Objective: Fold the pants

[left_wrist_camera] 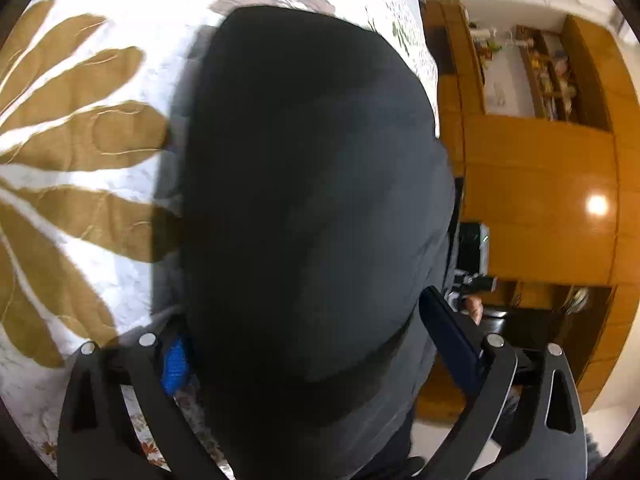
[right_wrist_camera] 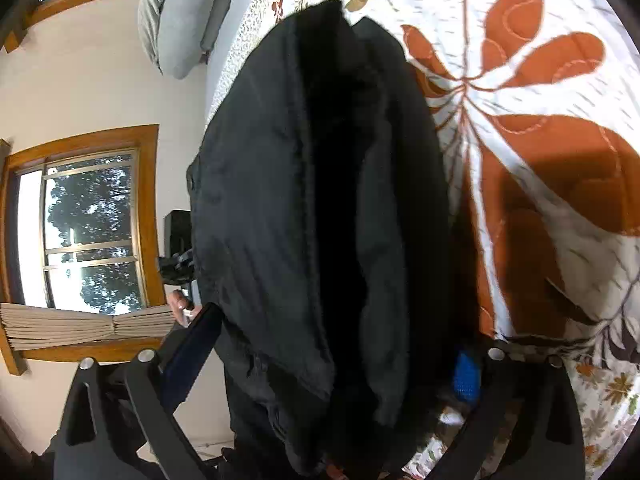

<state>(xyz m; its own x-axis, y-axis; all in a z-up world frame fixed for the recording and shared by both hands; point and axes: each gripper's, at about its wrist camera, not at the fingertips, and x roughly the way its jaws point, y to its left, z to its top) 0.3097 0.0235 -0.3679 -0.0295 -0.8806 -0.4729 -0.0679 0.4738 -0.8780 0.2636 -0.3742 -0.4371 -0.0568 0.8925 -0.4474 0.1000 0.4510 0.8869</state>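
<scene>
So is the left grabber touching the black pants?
Touching. In the left wrist view the pants fill the space between the left gripper's fingers, pressed against both.

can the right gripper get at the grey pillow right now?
Probably not. The right gripper looks clamped on the black pants, which fill the gap between its fingers, and the grey pillow lies well beyond, at the bed's far end.

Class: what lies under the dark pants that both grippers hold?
Under the dark pants lies a floral quilt, its leaf pattern showing around them. The part beneath the fabric is covered.
</scene>
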